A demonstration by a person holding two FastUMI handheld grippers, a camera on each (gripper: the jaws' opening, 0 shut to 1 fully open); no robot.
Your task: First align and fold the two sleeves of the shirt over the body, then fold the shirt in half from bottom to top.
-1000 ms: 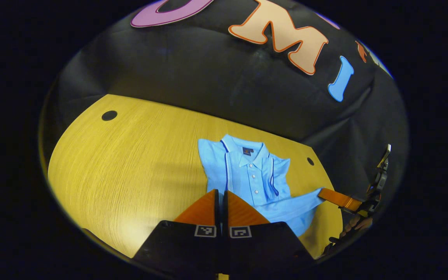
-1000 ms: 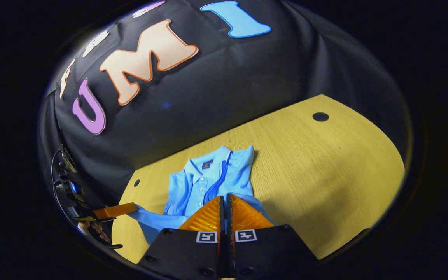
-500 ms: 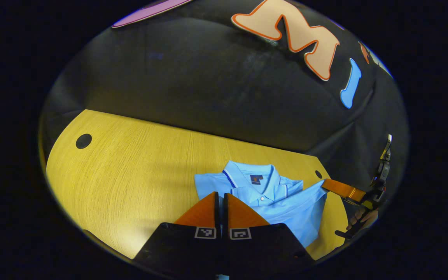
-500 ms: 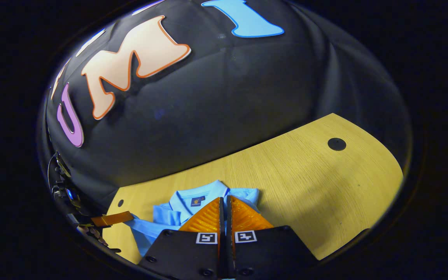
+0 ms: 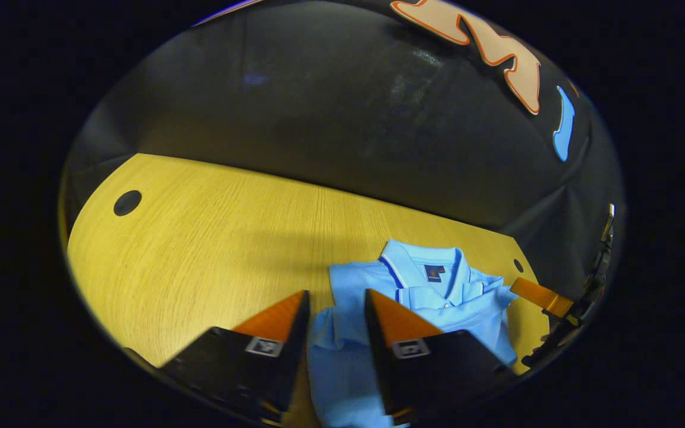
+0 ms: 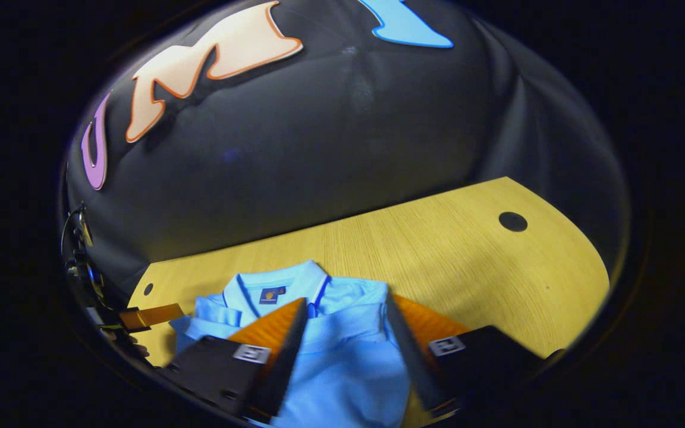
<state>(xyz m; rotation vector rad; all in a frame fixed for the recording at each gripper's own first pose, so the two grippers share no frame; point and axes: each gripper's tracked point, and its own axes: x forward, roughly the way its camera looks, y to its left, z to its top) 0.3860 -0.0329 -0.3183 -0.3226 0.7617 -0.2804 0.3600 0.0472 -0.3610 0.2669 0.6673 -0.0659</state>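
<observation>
Wide bare table (image 5: 200,238) stretches left of the folded shirt (image 5: 437,297), free to pass. On the other side, open tabletop too. Behind, the black cloth wall (image 6: 319,148) closes things off.

Both views low, close over table (image 5: 200,238), facing booth wall; shared: folded shirt (image 6: 342,356).

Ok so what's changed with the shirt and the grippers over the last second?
Both hand-held grippers carried the hem up to the collar, then opened: the left hand-held gripper and right hand-held gripper have let go of the shirt, now folded in half. The table is unchanged.
</observation>
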